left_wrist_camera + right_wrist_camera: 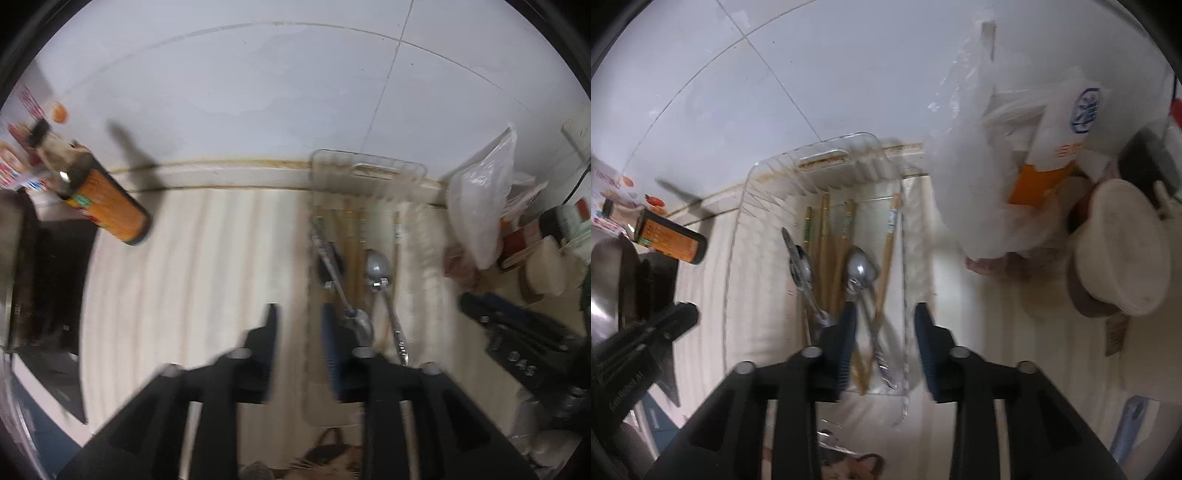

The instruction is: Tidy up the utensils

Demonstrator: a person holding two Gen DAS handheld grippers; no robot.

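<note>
Across the whole width of both views runs a pale, ribbed tabletop (979, 332), its far edge meeting a white tiled wall (258, 92); toward the right end of that far edge slumps a white plastic bag (997, 177) with an orange-and-white carton showing through it, and just beside it, nearer the right edge, sits a cream lidded container (1123, 251); near the middle of the far edge stands a clear plastic tray (827, 158), its long side running from the far edge toward the near edge; toward the left end lies a dark bottle with an orange label (107, 203), tilted on its side.

Inside the tray lie the utensils; several wooden chopsticks (824, 236) lie lengthwise, and two metal spoons (862, 271) rest over them with bowls toward the far edge, one (801, 266) by the tray's left wall.

Right gripper (884, 336) hangs over the near end of the tray, jaws partly apart and holding nothing; its left finger is over the spoon handles, its right finger just outside the tray's right wall. Left gripper (303, 343) is likewise part open and empty; its right finger (332, 347) is over the tray's left side beside a spoon, its left finger over bare tabletop.
</note>
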